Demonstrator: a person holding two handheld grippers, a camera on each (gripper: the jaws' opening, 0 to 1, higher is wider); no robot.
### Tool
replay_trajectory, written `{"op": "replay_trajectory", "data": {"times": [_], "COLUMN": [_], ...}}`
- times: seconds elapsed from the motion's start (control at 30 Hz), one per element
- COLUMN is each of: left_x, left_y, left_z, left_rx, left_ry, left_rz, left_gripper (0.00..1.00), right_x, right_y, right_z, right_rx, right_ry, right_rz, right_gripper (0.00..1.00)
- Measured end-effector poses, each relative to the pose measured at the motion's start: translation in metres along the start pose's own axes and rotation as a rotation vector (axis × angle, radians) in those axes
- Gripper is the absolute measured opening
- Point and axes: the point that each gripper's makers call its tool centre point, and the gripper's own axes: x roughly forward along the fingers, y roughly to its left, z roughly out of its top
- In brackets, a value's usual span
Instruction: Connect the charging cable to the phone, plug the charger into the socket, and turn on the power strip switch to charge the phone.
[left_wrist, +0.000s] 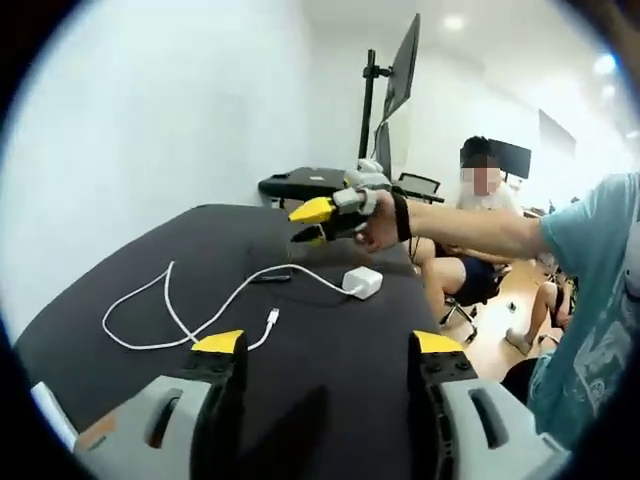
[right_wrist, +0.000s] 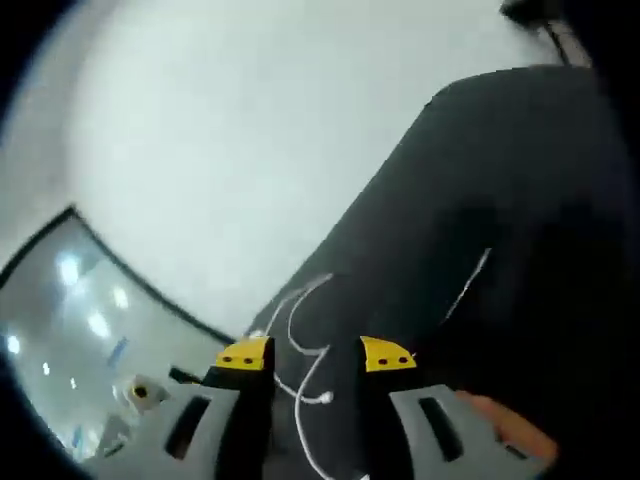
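Black tabletop (left_wrist: 330, 350) carries our white charger (left_wrist: 363, 281) and cable (left_wrist: 180, 320); left gripper (left_wrist: 328, 350) spread, empty. Right gripper (right_wrist: 315, 357) spread above the cable (right_wrist: 300, 345); beside the charger, its tips (left_wrist: 318, 222) close together.

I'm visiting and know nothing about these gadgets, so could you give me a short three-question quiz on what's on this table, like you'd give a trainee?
1. True or false: the small white square charger block lies on the black table, plugged into nothing.
2. Multiple choice: the free end of the thin white charging cable lies
A. inside a phone
B. loose on the table
C. between the jaws of the left yellow-tipped gripper
3. Fill in: the right yellow-tipped gripper hangs above the table, holding ______.

Key
1. True; it lies flat on the tabletop.
2. B; the plug rests bare on the cloth.
3. Nothing; its jaws stand apart in the right gripper view, empty.
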Motion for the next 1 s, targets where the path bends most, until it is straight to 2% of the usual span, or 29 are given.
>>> {"op": "replay_trajectory", "data": {"times": [0.1,0.23,0.3,0.37,0.4,0.43,0.53,0.7,0.73,0.9,1.0], "left_x": [-0.006,-0.014,-0.017,-0.019,-0.021,-0.022,-0.028,-0.041,-0.045,-0.058,-0.067], "left_y": [-0.002,-0.003,-0.002,-0.003,-0.003,-0.005,-0.006,-0.001,-0.001,0.002,0.002], "left_z": [-0.001,-0.005,-0.005,-0.006,-0.007,-0.008,-0.008,-0.002,0.0,0.006,0.01], "left_rx": [0.001,0.004,0.001,0.002,0.003,0.005,0.011,0.012,0.012,0.02,0.025], "left_ry": [0.003,0.012,0.011,0.01,0.01,0.012,0.013,-0.011,-0.019,-0.041,-0.057], "left_rz": [0.011,0.022,0.027,0.03,0.031,0.033,0.035,0.049,0.053,0.071,0.082], "left_gripper": [0.6,0.6,0.6,0.6,0.6,0.6,0.6,0.6,0.6,0.59,0.59], "right_x": [0.008,0.02,0.026,0.027,0.027,0.027,0.029,0.022,0.018,0.015,0.018], "right_y": [0.013,0.01,0.011,0.013,0.008,0.011,0.018,0.053,0.066,0.108,0.132], "right_z": [-0.021,-0.041,-0.051,-0.054,-0.049,-0.047,-0.038,-0.042,-0.048,-0.073,-0.081], "right_rx": [-0.066,-0.155,-0.191,-0.21,-0.218,-0.211,-0.19,-0.305,-0.334,-0.357,-0.363], "right_ry": [0.117,0.203,0.242,0.243,0.238,0.241,0.227,0.187,0.171,0.186,0.185], "right_rz": [0.029,-0.04,-0.044,-0.063,-0.081,-0.068,-0.04,0.02,0.039,0.085,0.116], "right_gripper": [0.27,0.27,0.27,0.16,0.05,0.03,0.01,0.01,0.01,0.01,0.01]}}
